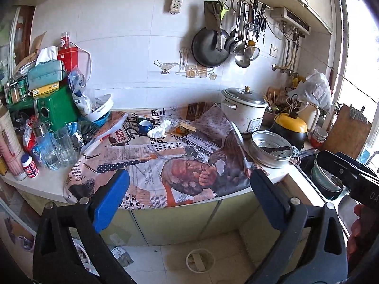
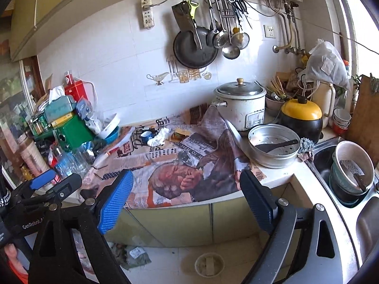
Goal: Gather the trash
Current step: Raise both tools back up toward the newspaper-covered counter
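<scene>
Crumpled white tissue (image 1: pixel 158 130), likely trash: on newspaper-print cover (image 1: pixel 180 165), mid-counter toward the wall, just beside blue mug (image 1: pixel 145 126). Orange-brown scrap (image 1: pixel 181 129) close by, possibly trash too. Rice cooker (image 1: pixel 245 108) and steamer pan (image 1: pixel 271 148) farther toward the sink. Left tool (image 1: pixel 189 201): jaws spread, nothing between, held back off the counter (image 1: pixel 42 184) edge. Right tool (image 2: pixel 187 201): likewise spread, empty, well apart from the tissue. Collection not yet begun, judging by this.

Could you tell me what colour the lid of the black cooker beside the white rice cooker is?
Yellow lid, clearest in the right wrist view.
</scene>
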`<state>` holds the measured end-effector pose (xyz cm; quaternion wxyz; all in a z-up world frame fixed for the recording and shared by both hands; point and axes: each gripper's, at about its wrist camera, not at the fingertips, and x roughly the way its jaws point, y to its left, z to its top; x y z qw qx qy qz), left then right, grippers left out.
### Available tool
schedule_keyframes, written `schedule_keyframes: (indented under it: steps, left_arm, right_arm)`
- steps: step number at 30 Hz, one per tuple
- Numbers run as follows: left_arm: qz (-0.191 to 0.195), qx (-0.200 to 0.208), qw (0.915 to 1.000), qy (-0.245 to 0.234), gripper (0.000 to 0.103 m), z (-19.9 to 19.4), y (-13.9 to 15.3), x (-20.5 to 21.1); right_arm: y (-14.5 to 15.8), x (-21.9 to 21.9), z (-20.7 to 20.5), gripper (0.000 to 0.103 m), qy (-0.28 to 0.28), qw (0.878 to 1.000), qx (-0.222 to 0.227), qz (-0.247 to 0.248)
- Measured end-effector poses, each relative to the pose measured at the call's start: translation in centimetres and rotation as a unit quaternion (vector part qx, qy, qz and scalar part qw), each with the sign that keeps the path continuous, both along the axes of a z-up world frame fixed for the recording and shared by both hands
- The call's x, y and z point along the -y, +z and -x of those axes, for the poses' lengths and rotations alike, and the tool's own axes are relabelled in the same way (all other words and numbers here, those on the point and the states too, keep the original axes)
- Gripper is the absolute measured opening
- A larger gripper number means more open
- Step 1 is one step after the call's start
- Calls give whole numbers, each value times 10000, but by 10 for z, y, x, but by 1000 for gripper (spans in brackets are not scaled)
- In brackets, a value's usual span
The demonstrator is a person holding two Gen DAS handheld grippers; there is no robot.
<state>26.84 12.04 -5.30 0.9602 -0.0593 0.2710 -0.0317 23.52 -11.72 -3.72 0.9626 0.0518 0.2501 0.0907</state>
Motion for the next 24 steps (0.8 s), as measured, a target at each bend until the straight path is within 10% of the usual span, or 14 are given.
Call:
schedule_keyframes:
  steps: [24]
  left_arm:
    - [132,-469,9913,1220,102,-225,-14,36]
  right_arm:
    - [1,53,-219,91,1253,9916,-276,126]
